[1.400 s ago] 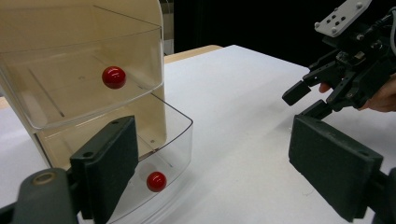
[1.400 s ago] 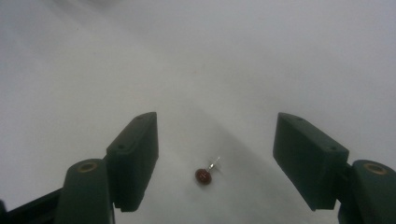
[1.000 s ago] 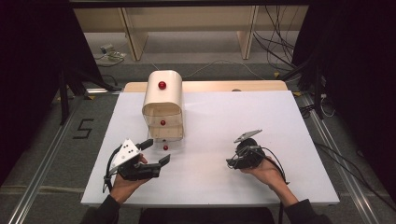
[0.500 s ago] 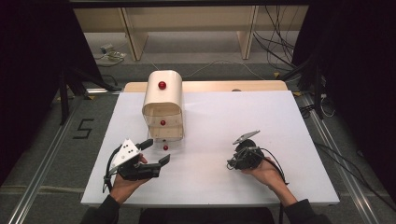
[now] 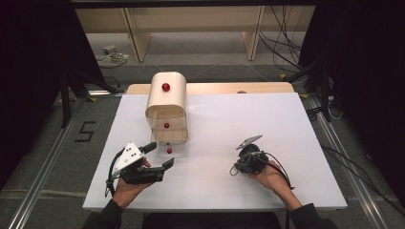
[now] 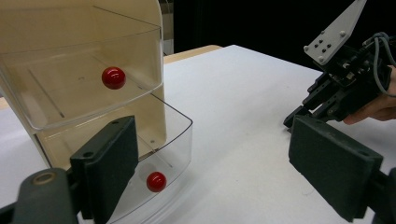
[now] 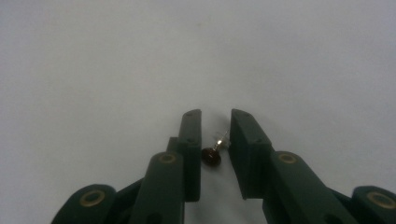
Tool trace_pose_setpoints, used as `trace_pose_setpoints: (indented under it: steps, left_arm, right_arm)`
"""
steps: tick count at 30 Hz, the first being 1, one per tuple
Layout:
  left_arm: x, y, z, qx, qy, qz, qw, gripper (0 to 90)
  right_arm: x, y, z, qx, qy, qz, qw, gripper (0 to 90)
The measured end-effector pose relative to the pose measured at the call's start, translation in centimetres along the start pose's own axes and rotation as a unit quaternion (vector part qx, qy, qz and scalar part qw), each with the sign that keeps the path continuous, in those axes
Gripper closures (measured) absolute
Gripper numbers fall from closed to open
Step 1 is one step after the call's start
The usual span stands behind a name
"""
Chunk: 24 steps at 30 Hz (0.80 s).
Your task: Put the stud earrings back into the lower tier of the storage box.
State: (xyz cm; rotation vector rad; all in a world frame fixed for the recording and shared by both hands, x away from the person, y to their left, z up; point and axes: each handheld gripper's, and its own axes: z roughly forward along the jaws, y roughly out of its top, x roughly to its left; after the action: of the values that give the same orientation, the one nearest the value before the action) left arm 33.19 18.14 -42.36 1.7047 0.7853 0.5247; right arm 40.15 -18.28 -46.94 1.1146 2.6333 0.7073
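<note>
A small dark stud (image 7: 212,154) with a metal post is seen on the white table (image 5: 286,124) between the right gripper (image 7: 215,140) pads, which have just been closing (contact cannot be told). The left gripper (image 6: 210,172) is held wide apart beside the drawer box (image 5: 166,102). A "5" (image 5: 84,132) is marked on the floor.

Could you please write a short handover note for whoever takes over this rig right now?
Right gripper: jaws have just been closing around a small dark stud with a metal pin on the white table; a gap is visible on each side, so no firm grip yet.
Left gripper: open, empty, beside the small drawer unit.
The bottom clear drawer is pulled out, with a red knob; the drawer above is closed.
Done: bottom drawer opened.
Left, probably: finish the pinch, lift the stud, put it in the open drawer, close it.
</note>
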Motion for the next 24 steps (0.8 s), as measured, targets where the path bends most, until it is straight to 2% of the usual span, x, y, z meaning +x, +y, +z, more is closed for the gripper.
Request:
trace_pose_setpoints:
  steps: [3,5,14,24]
  left_arm:
    - [-0.02,0.00,0.01,-0.002,0.000,-0.002,1.0000,15.6]
    - [-0.01,0.01,0.01,-0.002,0.000,-0.002,1.0000,15.6]
    - [-0.01,0.02,-0.01,-0.002,0.001,-0.002,1.0000,15.6]
    - [0.00,0.02,-0.01,-0.002,0.001,-0.001,1.0000,15.6]
  right_arm:
    - [0.11,0.00,-0.03,0.002,-0.001,-0.003,1.0000,76.7]
    - [0.16,-0.02,-0.04,0.002,0.004,-0.002,1.0000,81.7]
    - [0.29,-0.05,-0.10,0.000,-0.002,-0.010,0.9999,82.2]
    - [-0.09,0.07,-0.98,-0.042,0.001,-0.005,0.9991,82.4]
